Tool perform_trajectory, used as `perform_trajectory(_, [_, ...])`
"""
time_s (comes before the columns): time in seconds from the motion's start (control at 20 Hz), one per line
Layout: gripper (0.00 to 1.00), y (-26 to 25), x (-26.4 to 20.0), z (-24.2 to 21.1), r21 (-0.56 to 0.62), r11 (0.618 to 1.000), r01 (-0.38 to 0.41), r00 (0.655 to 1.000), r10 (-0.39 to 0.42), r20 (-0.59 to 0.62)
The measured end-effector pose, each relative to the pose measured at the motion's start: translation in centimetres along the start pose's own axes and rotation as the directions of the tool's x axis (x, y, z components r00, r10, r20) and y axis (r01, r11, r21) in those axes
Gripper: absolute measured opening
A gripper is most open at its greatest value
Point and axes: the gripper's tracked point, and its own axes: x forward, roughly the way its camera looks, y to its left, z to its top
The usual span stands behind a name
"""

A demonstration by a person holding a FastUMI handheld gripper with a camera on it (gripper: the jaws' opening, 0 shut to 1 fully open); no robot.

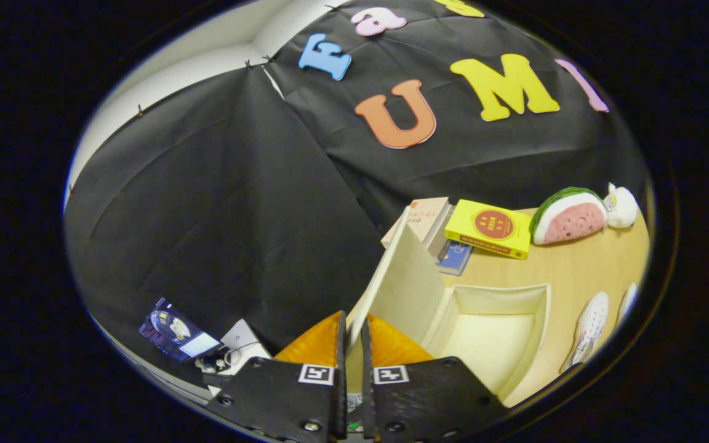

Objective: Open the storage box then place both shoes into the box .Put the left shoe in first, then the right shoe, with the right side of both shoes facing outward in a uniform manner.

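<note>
Camera rides on claw [352,344]; tilted view, close above open box [517,295]; faces booth wall.

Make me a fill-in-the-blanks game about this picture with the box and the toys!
1. The gripper has its jaws pinched on the edge of the box's ____, which stands raised.
2. The inside of the box holds ____ shoes so far.
3. The white shoe lies on the wooden ____, beside the box.
4. Next to the yellow book sits a plush toy shaped like a slice of ____.

Missing words: lid; no; table; watermelon
</note>
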Motion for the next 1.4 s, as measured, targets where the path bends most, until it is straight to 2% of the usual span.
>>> perform_trajectory(0.15, [0.37, 1.5, 1.2, 1.0, -0.081, 0.997, -0.007, 1.0, 0.008, 0.014])
perform_trajectory(0.3, [0.76, 2.2, 1.0, 2.0, -0.15, 0.989, -0.003, 0.998, 0.012, 0.06])
perform_trajectory(0.4, [0.83, 1.8, 0.5, 2.5, -0.177, 0.984, 0.015, 0.996, 0.001, 0.093])
perform_trajectory(0.6, [0.94, -0.9, -1.2, 2.7, -0.233, 0.969, 0.083, 0.99, -0.053, 0.129])
perform_trajectory(0.85, [0.95, -7.4, -5.5, 2.9, -0.259, 0.943, 0.211, 0.966, -0.161, 0.202])
perform_trajectory(1.1, [0.96, -16.5, -12.2, 2.9, -0.215, 0.908, 0.36, 0.916, -0.3, 0.266])
perform_trajectory(1.4, [0.96, -28.2, -19.9, 0.8, -0.156, 0.844, 0.513, 0.842, -0.461, 0.28])
